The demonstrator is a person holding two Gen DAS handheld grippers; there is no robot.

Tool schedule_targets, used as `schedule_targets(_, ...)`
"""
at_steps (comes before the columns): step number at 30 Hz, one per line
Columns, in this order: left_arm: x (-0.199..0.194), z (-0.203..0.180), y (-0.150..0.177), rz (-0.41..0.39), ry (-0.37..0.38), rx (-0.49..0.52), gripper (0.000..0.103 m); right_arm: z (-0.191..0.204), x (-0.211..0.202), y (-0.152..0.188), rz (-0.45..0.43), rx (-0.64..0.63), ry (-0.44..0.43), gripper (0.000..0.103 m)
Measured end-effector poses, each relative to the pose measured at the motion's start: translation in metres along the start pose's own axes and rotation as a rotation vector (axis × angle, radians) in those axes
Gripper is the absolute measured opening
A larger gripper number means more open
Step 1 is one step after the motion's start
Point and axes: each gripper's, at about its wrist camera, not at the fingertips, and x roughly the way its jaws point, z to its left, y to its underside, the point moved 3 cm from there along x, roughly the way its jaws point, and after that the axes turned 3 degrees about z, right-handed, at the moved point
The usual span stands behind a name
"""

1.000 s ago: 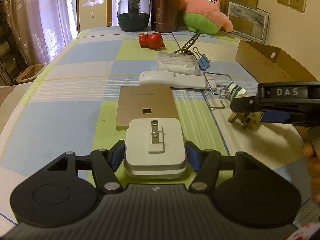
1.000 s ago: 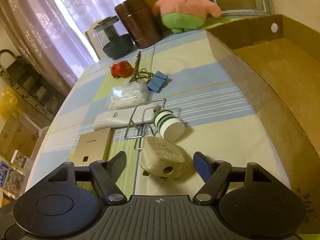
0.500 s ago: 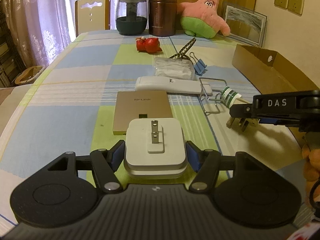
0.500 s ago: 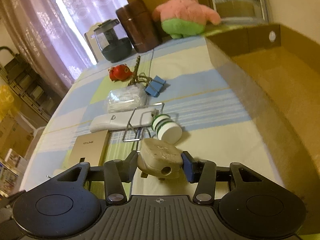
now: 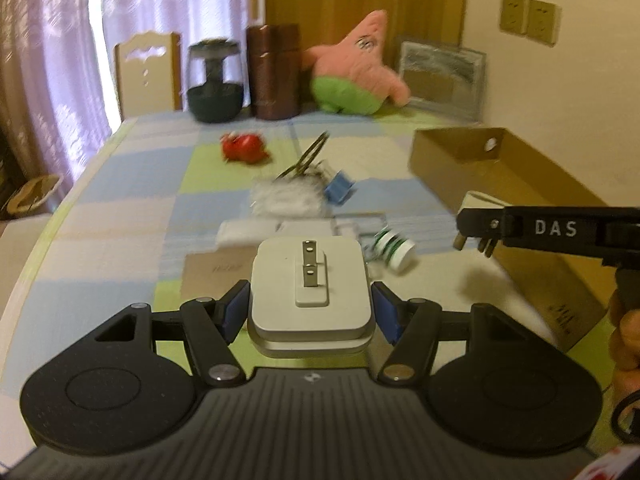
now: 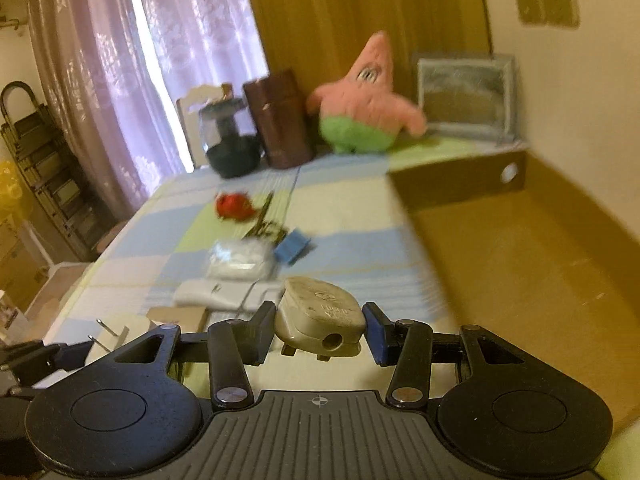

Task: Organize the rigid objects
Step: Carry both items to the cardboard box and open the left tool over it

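Note:
My left gripper [image 5: 310, 312] is shut on a white square power adapter [image 5: 310, 284] with two flat prongs facing up, held above the table. My right gripper [image 6: 320, 330] is shut on a beige three-pin plug [image 6: 322, 314], lifted off the table beside the open cardboard box [image 6: 520, 264]. In the left wrist view the plug [image 5: 478, 210] hangs in the right gripper in front of the box [image 5: 500, 168]. On the table lie a white remote [image 5: 272, 232], a gold flat box [image 5: 218, 272], a green-striped white bottle [image 5: 394, 246] and a blue binder clip [image 5: 338, 188].
A plastic bag [image 5: 286, 198], a red toy [image 5: 242, 148], tongs [image 5: 306, 156], a glass jar [image 5: 216, 80], a brown canister [image 5: 274, 72], a pink plush [image 5: 356, 74] and a picture frame [image 5: 442, 74] stand farther back. A chair [image 5: 146, 74] is behind the table.
The right gripper closed on the beige plug and lifted it toward the box. The left gripper rose with the adapter still held.

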Motion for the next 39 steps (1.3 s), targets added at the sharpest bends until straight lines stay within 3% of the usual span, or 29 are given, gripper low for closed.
schedule_targets(9, -0.002, -0.062, -0.03, -0.025, 0.117, 0.088, 0.06, -0.07, -0.051, -0.011, -0.067, -0.076, 0.171, 0.044)
schedule_targets(15, 0.004, -0.115, -0.044, -0.03, 0.204, 0.13, 0.06, -0.121, -0.066, -0.008, -0.052, -0.066, 0.218, 0.044)
schedule_targets(24, 0.026, -0.179, -0.056, -0.014, 0.275, 0.199, 0.06, -0.162, -0.07, -0.003, -0.024, -0.009, 0.212, 0.044)
schedule_targets(39, 0.06, -0.209, -0.053, 0.045, 0.343, 0.255, 0.061, -0.188, -0.066, -0.001, 0.028, 0.093, 0.206, 0.044)
